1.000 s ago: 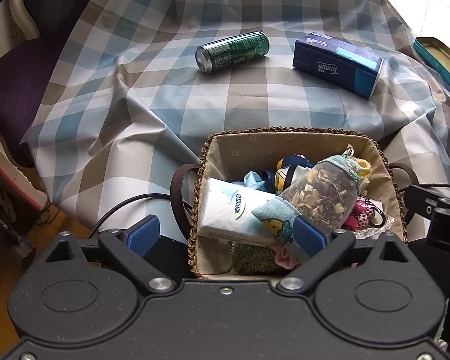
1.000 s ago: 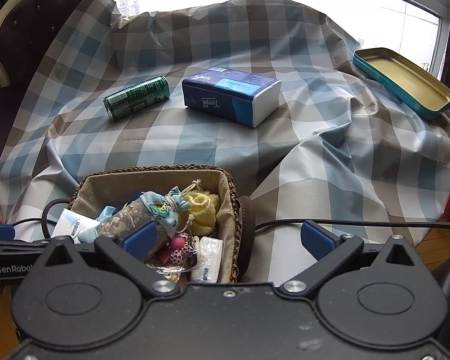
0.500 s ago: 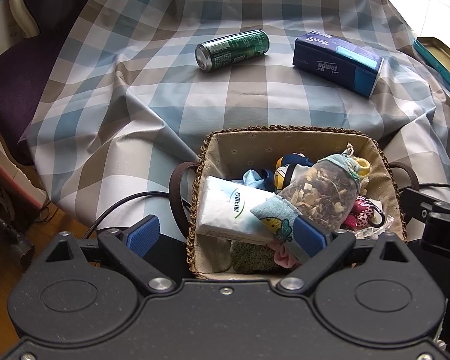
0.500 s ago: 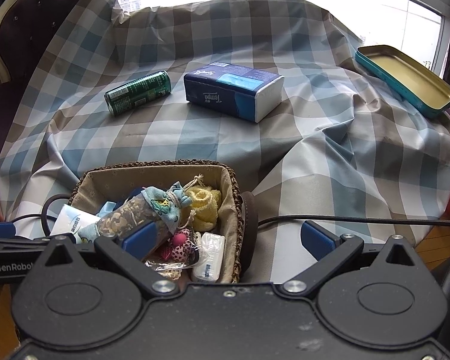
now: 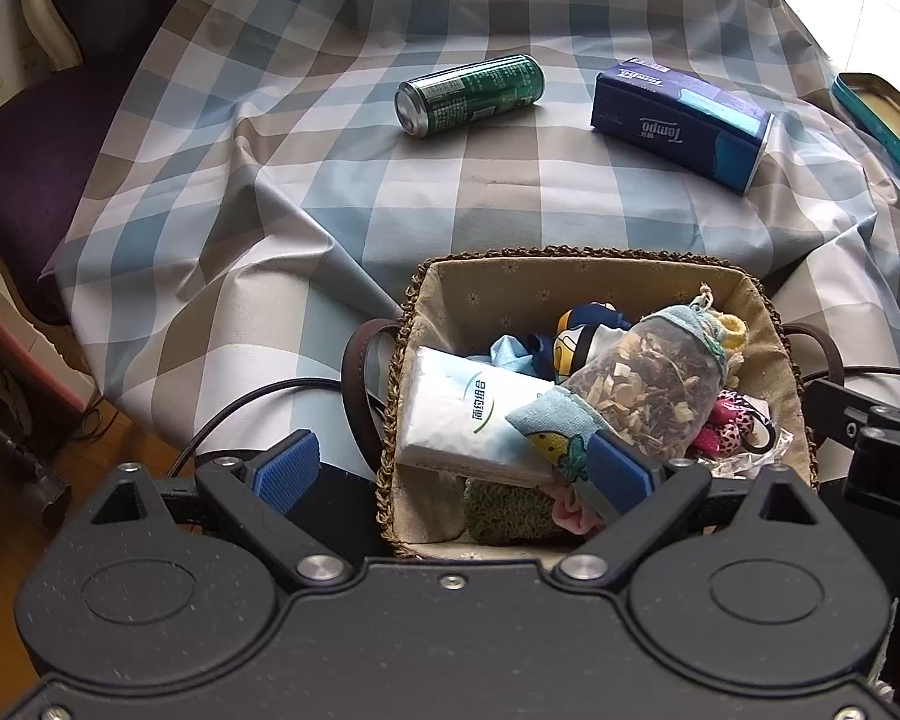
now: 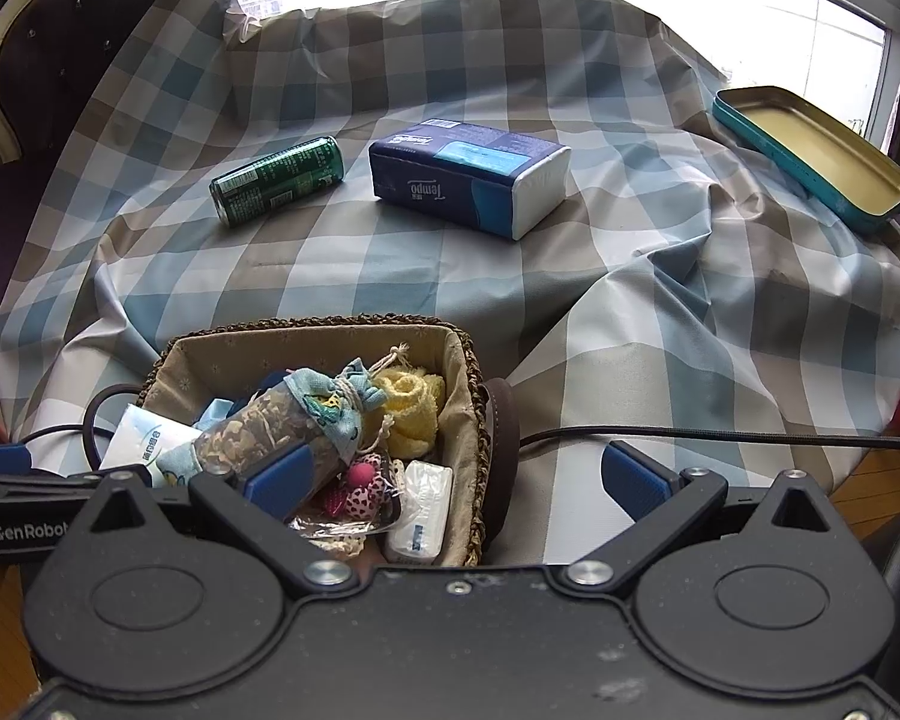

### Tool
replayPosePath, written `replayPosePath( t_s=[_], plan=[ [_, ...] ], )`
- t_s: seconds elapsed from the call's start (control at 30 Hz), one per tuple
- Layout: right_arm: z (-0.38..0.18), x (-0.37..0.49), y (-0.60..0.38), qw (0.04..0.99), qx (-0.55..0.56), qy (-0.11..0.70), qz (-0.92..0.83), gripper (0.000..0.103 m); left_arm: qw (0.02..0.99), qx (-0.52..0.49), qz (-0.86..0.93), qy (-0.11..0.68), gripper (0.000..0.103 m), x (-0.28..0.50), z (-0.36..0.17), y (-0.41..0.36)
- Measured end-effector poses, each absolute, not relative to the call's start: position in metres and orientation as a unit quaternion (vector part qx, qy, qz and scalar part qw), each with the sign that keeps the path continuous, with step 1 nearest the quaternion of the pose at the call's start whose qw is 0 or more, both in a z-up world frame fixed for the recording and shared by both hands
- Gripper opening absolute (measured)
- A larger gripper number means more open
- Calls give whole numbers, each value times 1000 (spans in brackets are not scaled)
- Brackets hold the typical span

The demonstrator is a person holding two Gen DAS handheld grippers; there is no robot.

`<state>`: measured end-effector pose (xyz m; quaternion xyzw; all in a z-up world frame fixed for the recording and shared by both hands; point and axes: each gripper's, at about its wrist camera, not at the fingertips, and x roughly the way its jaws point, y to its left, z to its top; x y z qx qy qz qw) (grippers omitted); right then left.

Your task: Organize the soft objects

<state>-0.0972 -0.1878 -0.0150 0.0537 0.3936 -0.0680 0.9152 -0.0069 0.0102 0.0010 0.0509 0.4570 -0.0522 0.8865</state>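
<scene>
A woven basket (image 5: 570, 256) with a cloth lining sits at the near edge of the checked tablecloth. It holds a white tissue pack (image 5: 462, 414), a sachet of dried herbs (image 5: 648, 384), a yellow knit piece (image 6: 411, 408), a pink spotted item (image 6: 363, 489) and other soft bits. My left gripper (image 5: 453, 471) hangs open over the basket's near left side, its pads pressing nothing. My right gripper (image 6: 459, 480) is open over the basket's (image 6: 306, 324) right rim. A blue Tempo tissue pack (image 6: 468, 180) lies farther back on the cloth.
A green can (image 5: 468, 96) lies on its side to the left of the blue pack. A teal tin tray (image 6: 810, 156) rests at the far right edge. A dark chair (image 6: 42, 60) stands at the left. Black cables (image 6: 720, 435) cross the near edge.
</scene>
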Motion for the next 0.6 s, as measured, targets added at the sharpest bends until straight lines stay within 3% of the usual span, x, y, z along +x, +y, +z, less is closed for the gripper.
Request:
replayPosePath(
  t_s=[0.6],
  plan=[
    [-17, -96, -184, 913, 47, 401, -61, 103, 883, 49, -55, 463, 94, -6, -2, 10]
  ],
)
